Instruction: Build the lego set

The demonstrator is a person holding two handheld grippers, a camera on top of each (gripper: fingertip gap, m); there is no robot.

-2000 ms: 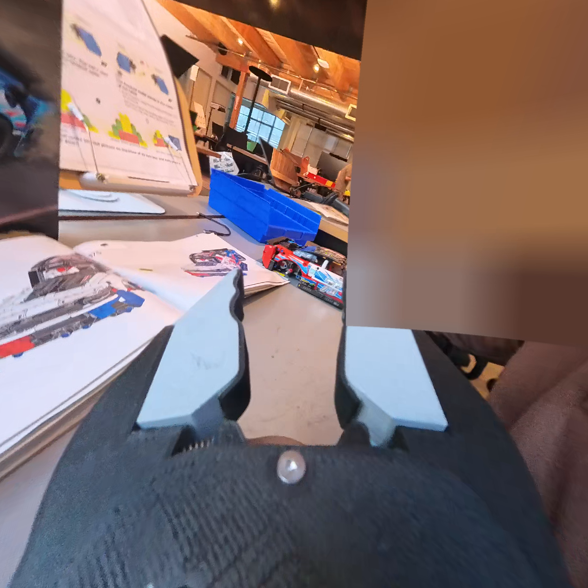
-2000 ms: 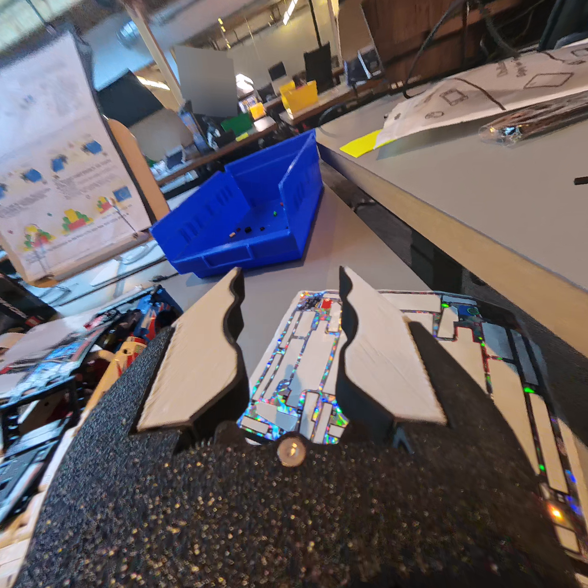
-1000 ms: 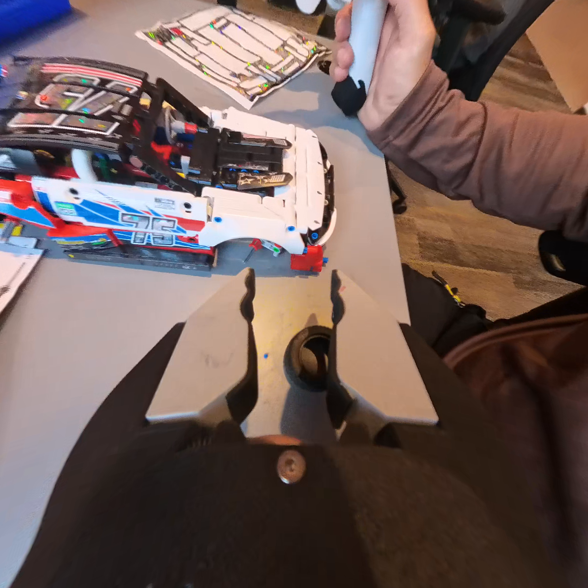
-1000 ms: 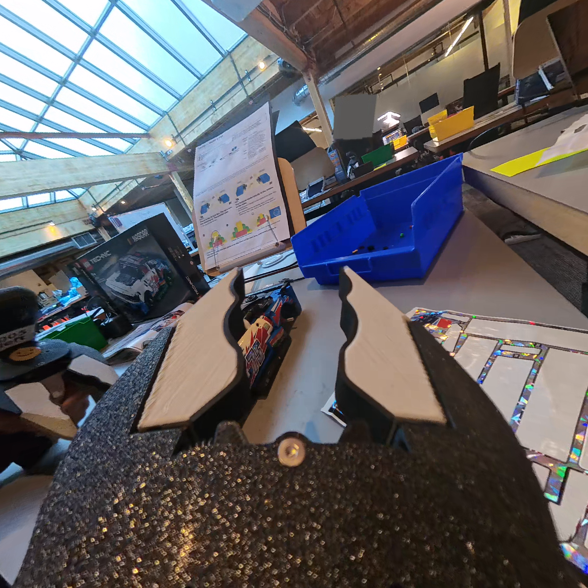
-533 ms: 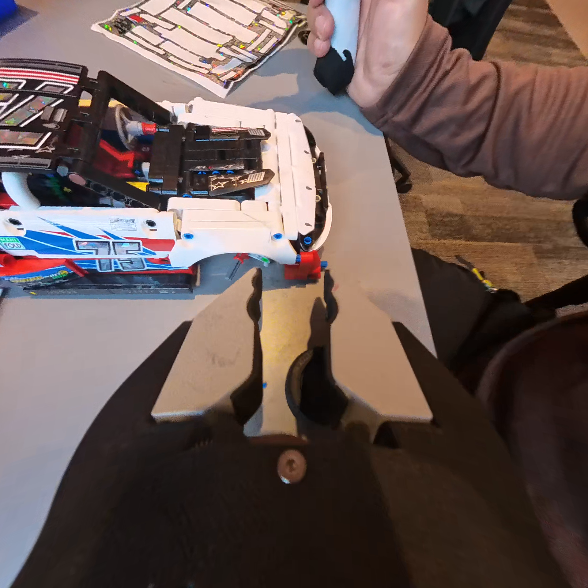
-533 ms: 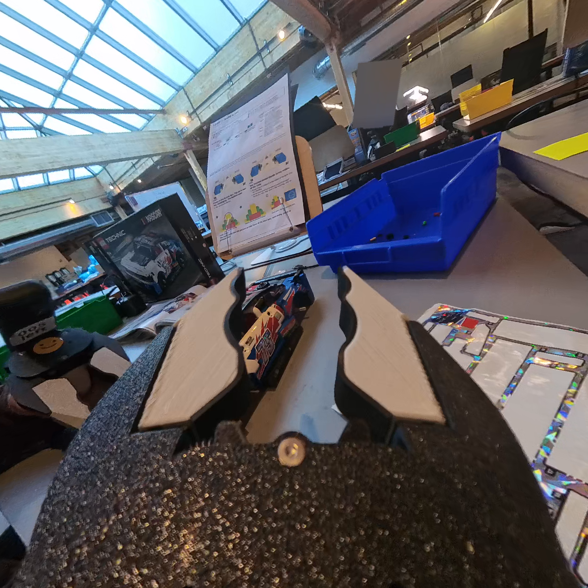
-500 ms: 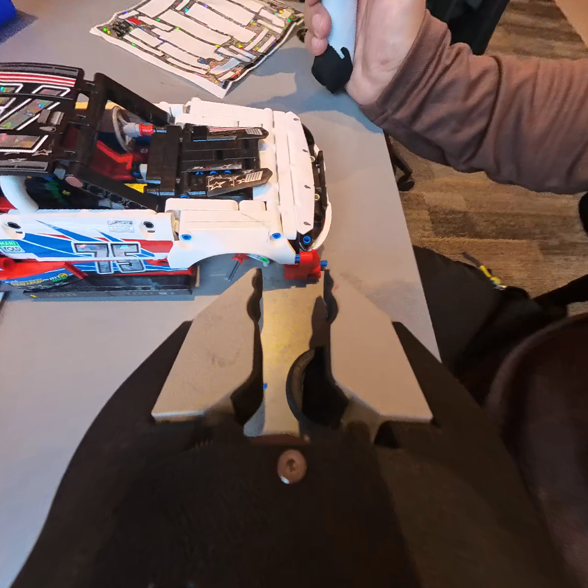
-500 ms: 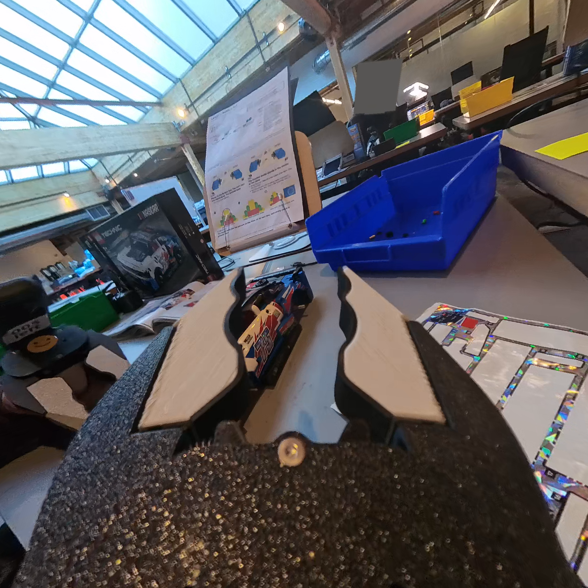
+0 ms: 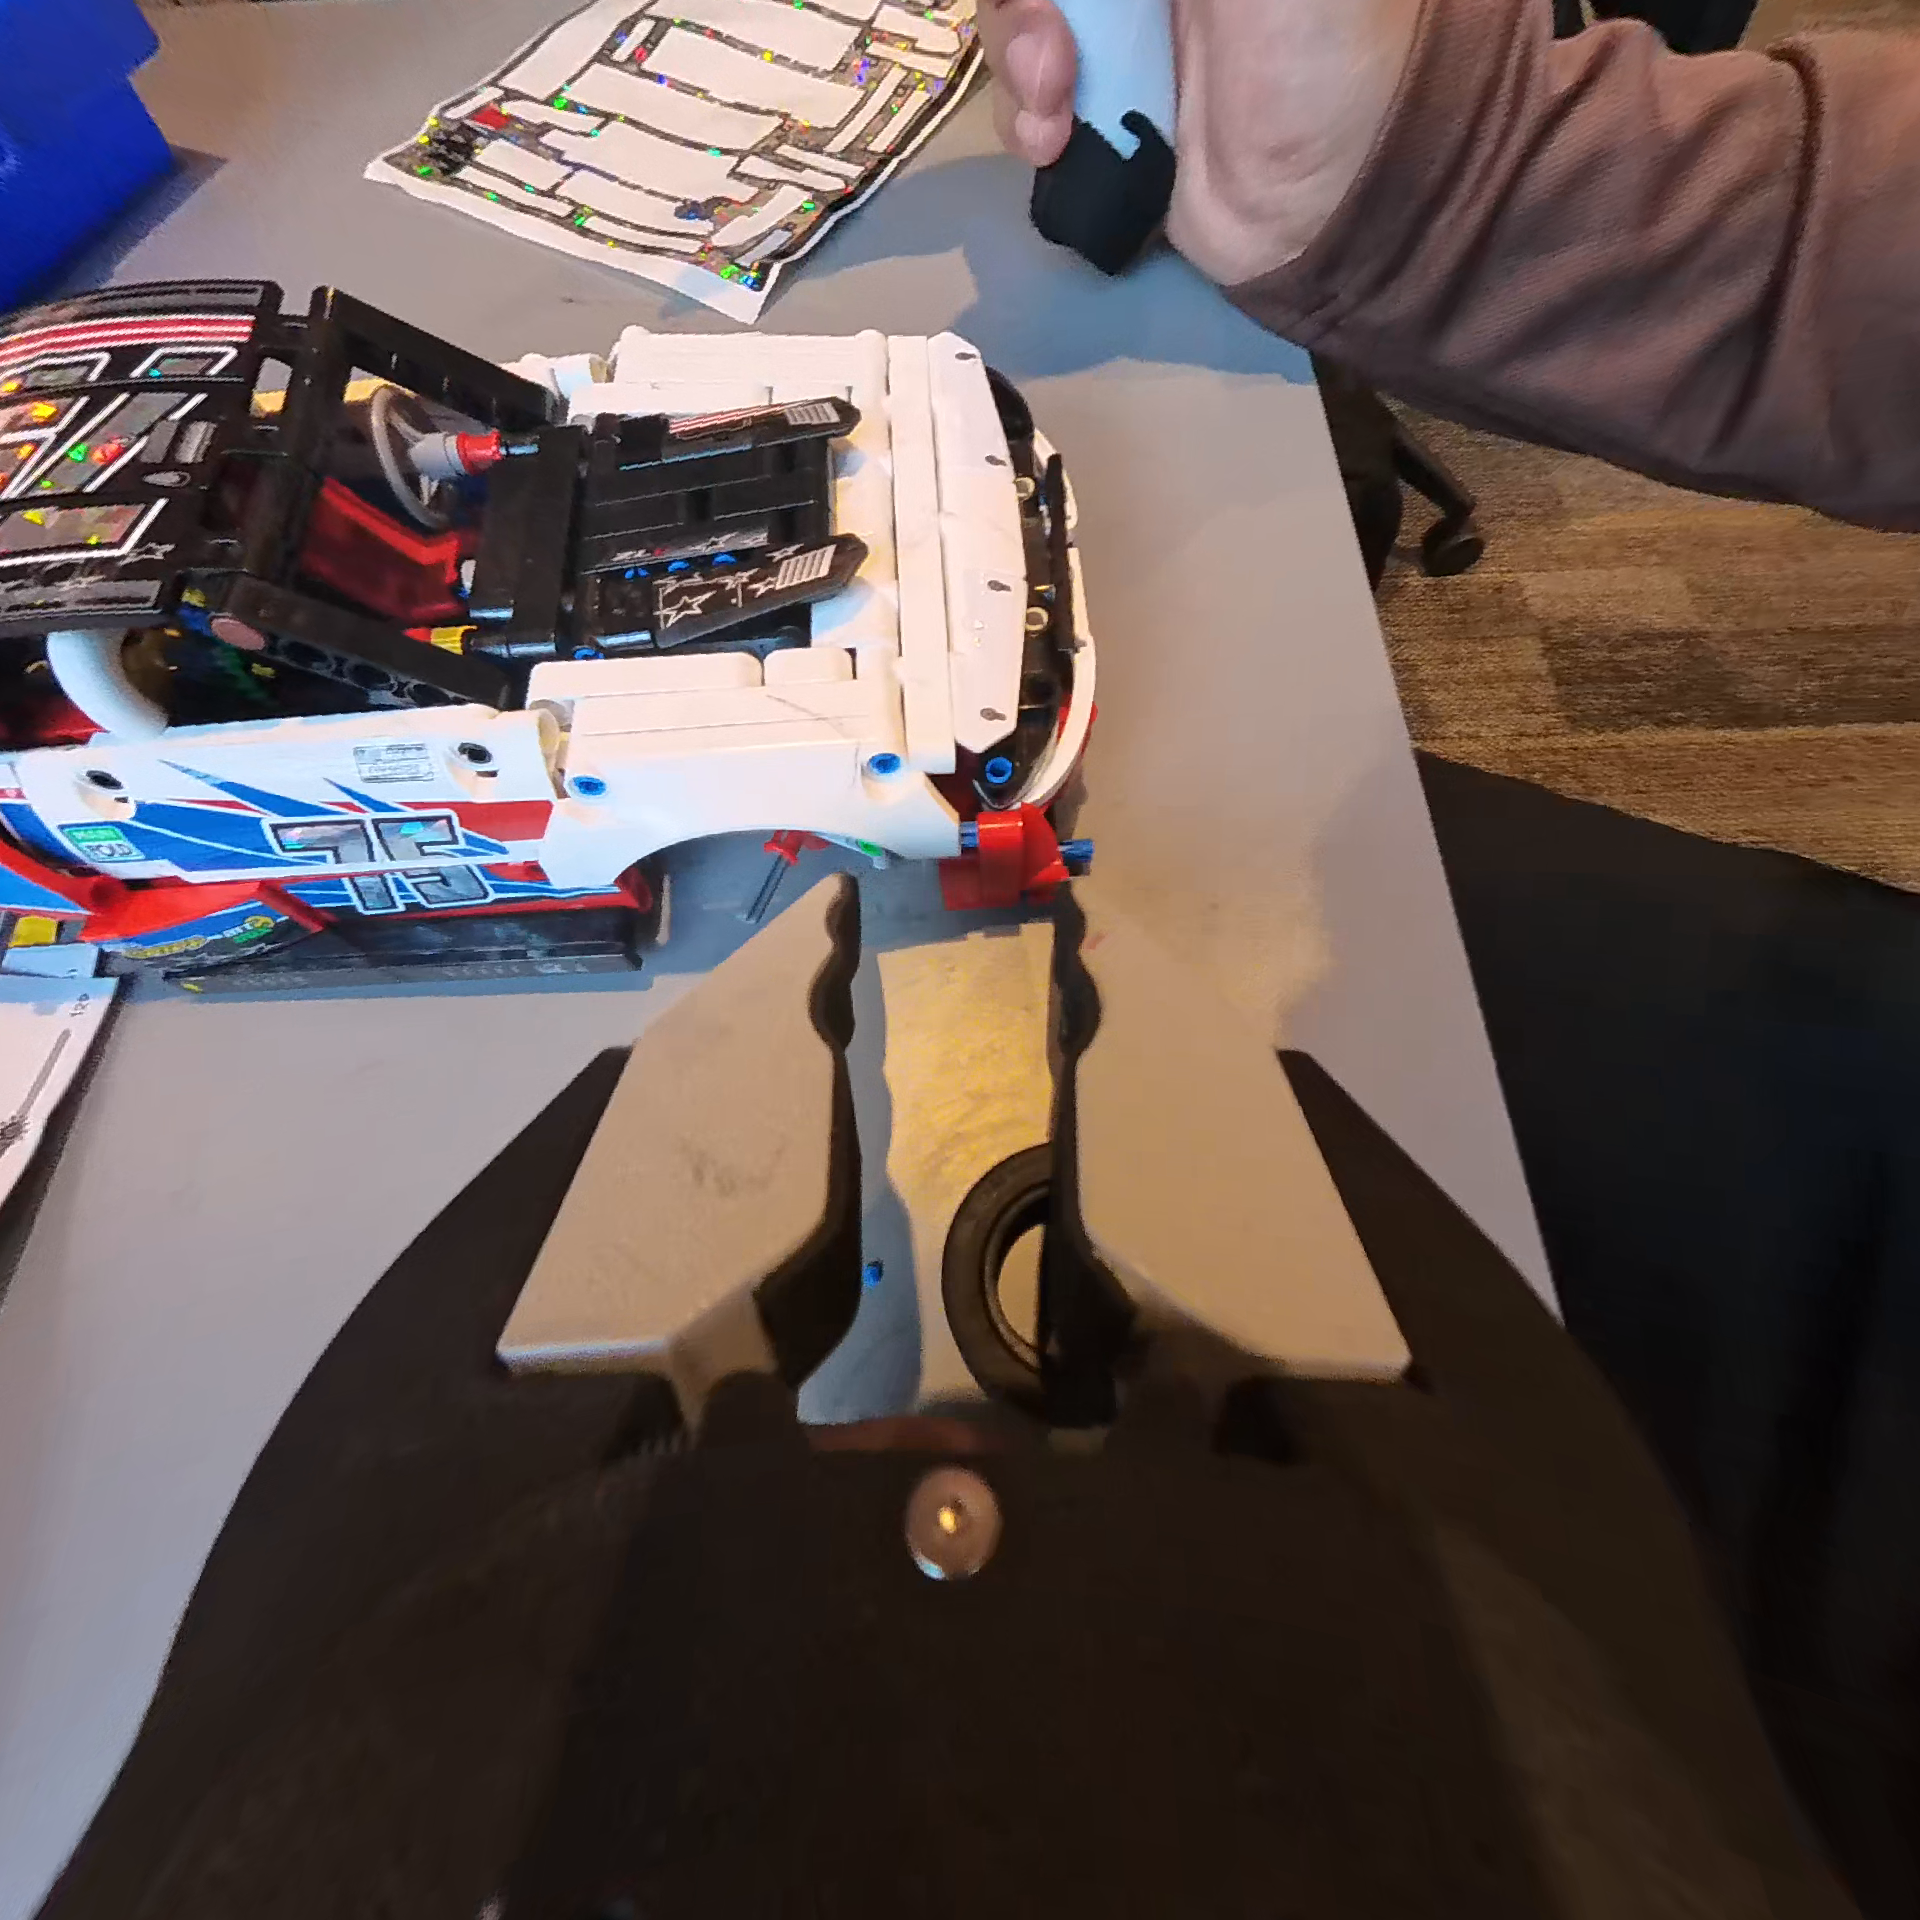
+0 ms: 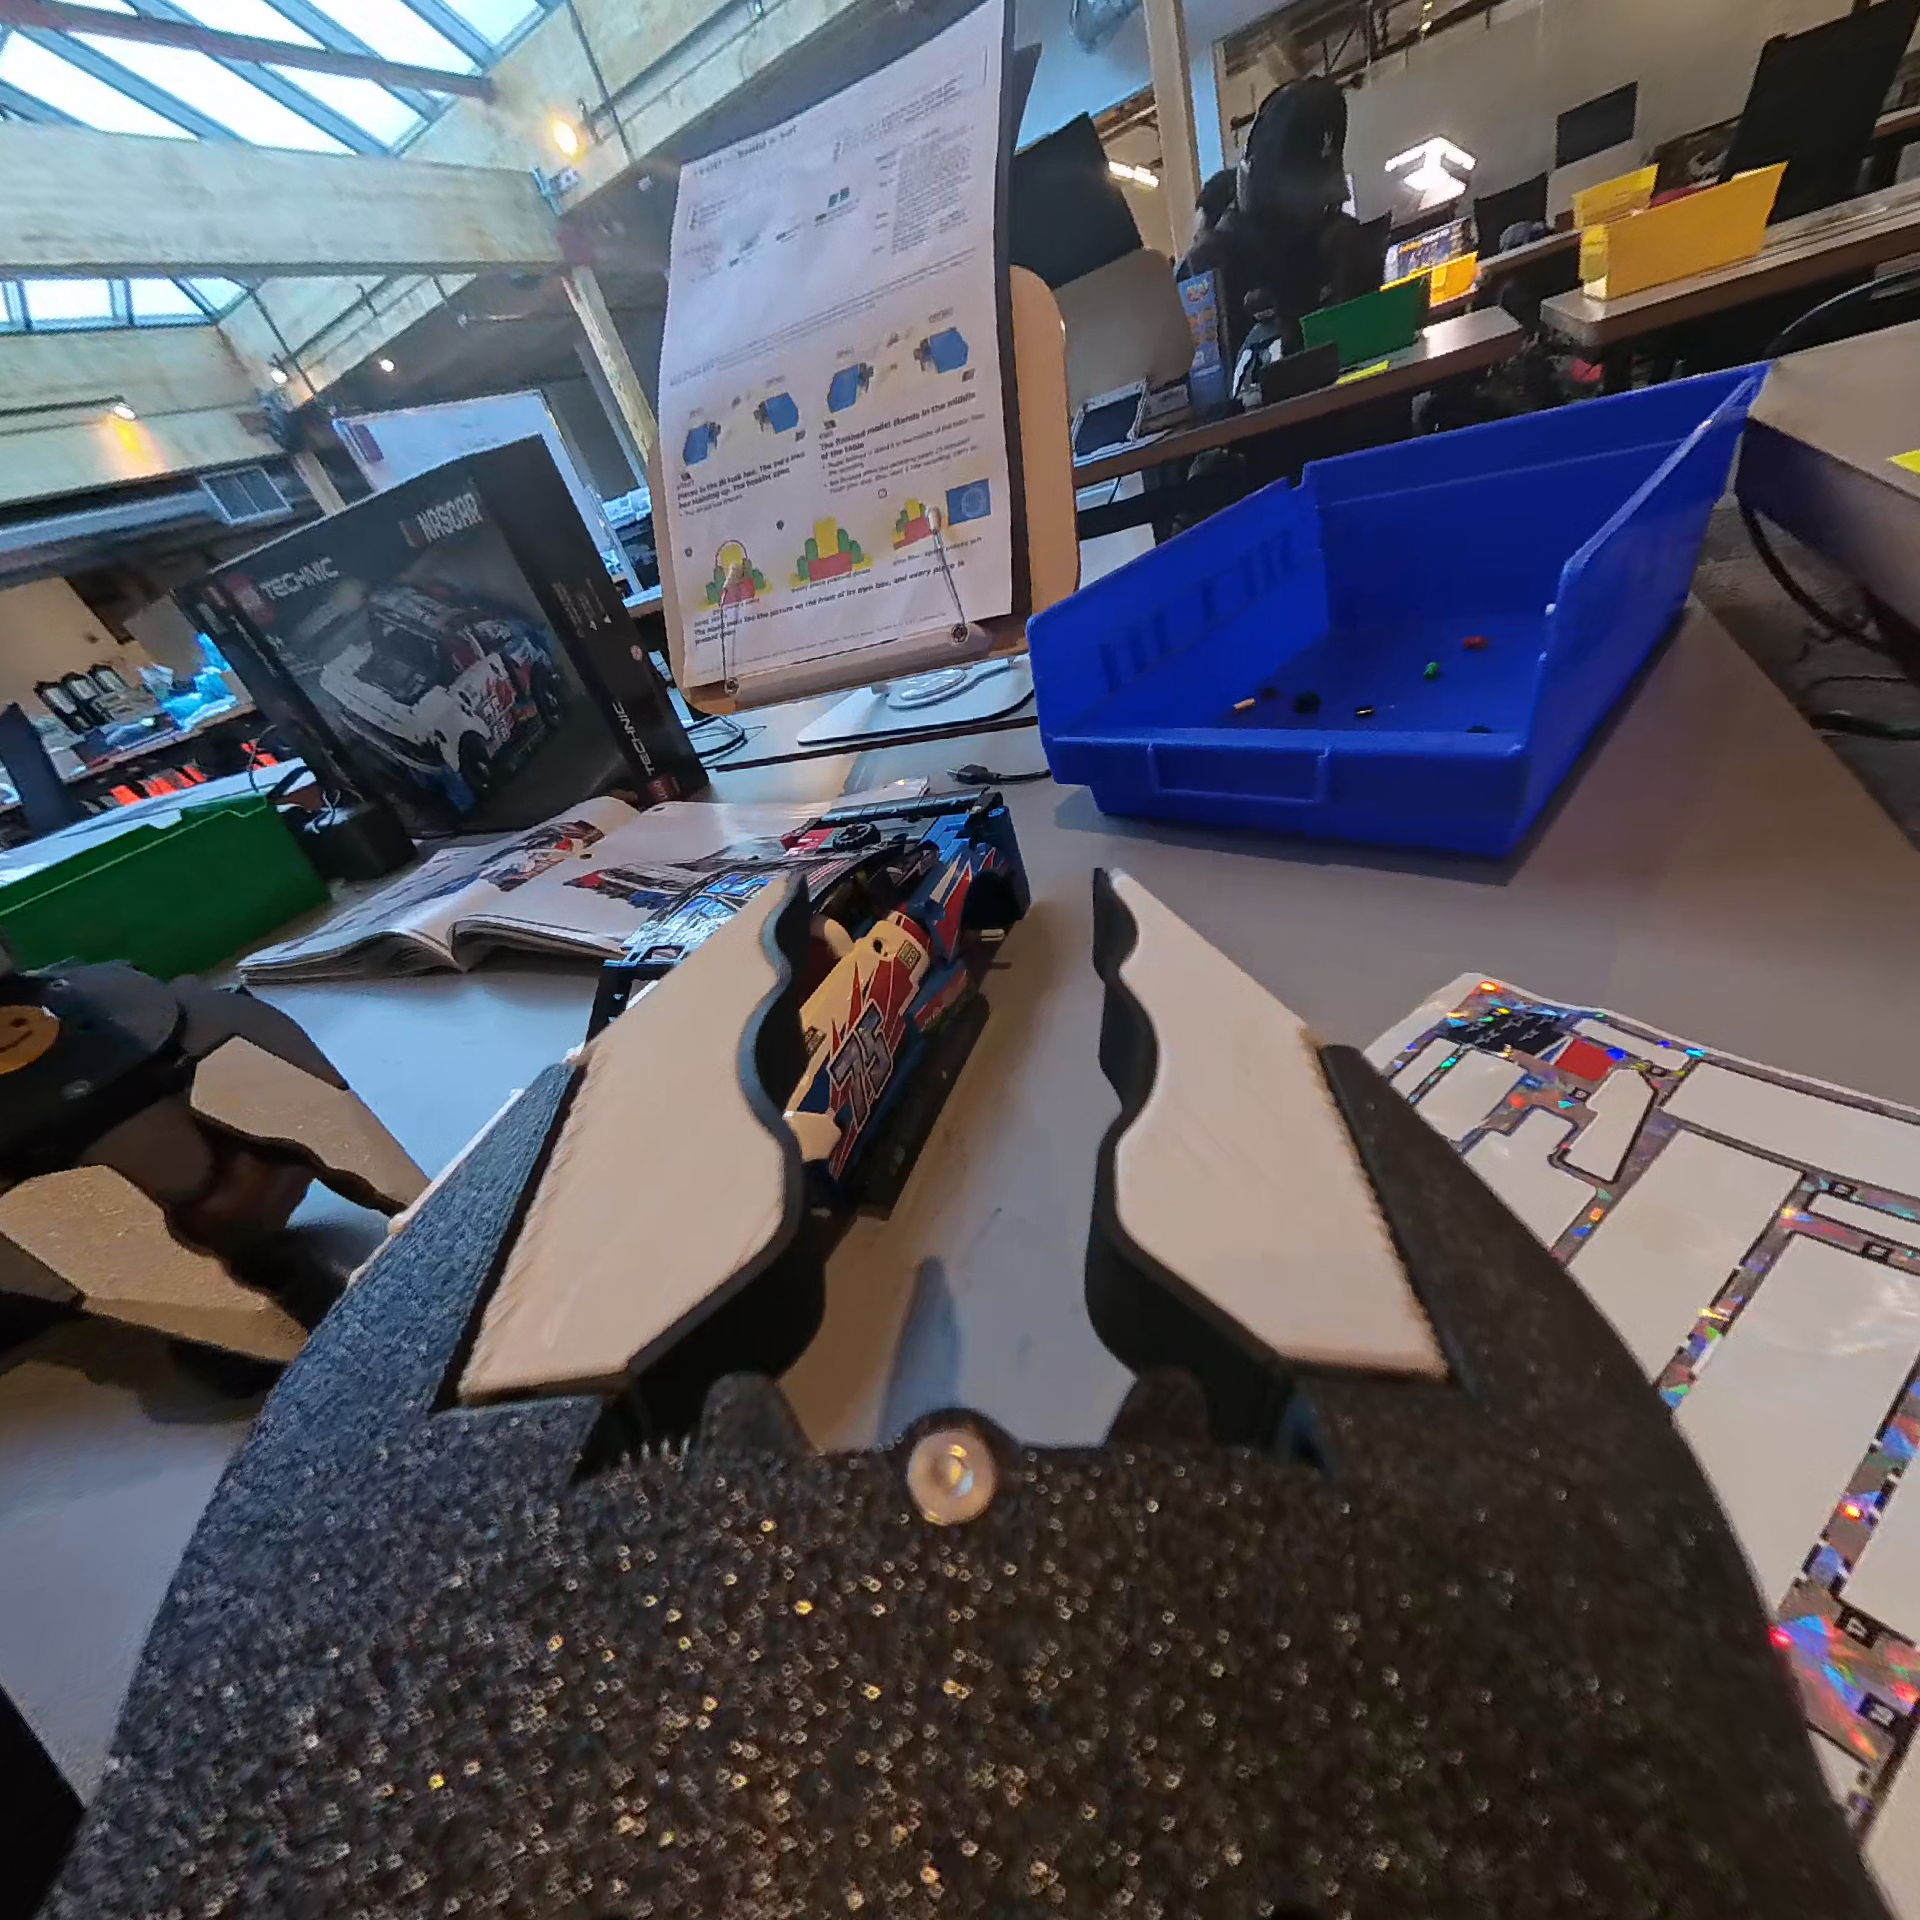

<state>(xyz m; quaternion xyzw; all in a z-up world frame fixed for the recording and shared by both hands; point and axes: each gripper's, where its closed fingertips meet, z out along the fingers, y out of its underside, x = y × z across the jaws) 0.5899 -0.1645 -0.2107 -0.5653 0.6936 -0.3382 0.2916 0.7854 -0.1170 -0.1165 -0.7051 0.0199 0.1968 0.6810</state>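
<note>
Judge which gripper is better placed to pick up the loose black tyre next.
Left. The left gripper hangs open right over the black tyre, which lies partly under its right finger. The right gripper, also open, points toward the car, with no tyre in view.

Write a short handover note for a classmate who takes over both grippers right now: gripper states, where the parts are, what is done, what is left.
Left gripper: open, empty, low over the table, with a loose black tyre beneath its fingers.
Right gripper: open, empty, pointing at the car.
Car body looks mostly built; the near front wheel arch is empty.
Sticker sheet lies beyond the car, blue bin farther back with a few small bits.
Left to do, probably: pick up the tyre and fit the wheel.
</note>
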